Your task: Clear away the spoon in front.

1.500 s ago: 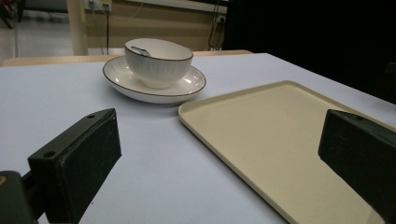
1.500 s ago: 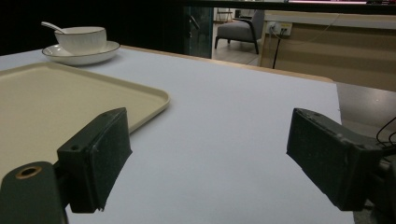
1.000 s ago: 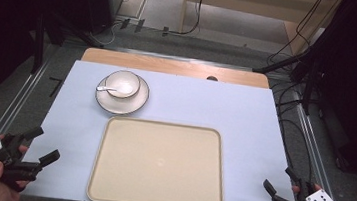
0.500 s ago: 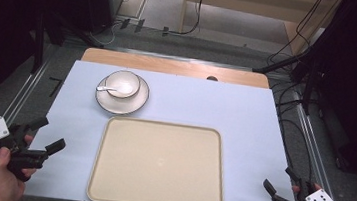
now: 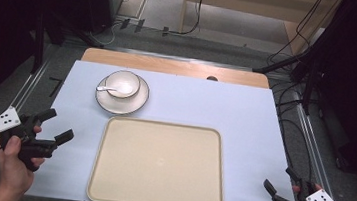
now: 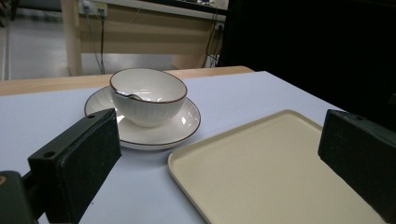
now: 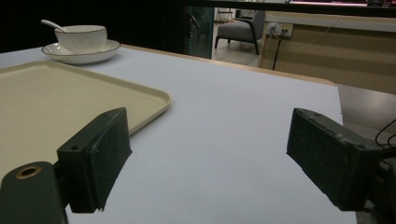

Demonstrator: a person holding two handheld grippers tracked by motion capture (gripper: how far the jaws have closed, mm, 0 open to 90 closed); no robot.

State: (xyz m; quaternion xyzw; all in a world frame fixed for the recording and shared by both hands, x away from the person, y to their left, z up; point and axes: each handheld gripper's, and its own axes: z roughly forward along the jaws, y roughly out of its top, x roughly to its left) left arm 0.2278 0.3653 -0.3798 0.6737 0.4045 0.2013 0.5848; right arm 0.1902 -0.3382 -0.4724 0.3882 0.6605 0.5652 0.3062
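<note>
A white bowl (image 5: 122, 82) with a spoon (image 5: 105, 89) in it sits on a white saucer (image 5: 137, 101) at the back left of the table. In front of it lies a flat cream tray (image 5: 159, 164). My left gripper (image 5: 57, 124) hovers open at the table's left edge, beside the tray, with nothing between its jaws. From the left gripper view the bowl (image 6: 148, 95), the saucer (image 6: 187, 126) and the tray (image 6: 275, 172) lie ahead. My right gripper (image 5: 281, 180) is open at the front right corner. The right gripper view shows the tray (image 7: 56, 98) and the far bowl (image 7: 81, 37).
A pale blue mat (image 5: 235, 111) covers the table, with a wooden strip (image 5: 170, 65) along the far edge. Cables (image 5: 293, 92) and dark stands lie on the floor to the right and behind.
My left gripper has risen and moved forward along the table's left edge, toward the saucer. The right gripper has stayed put.
</note>
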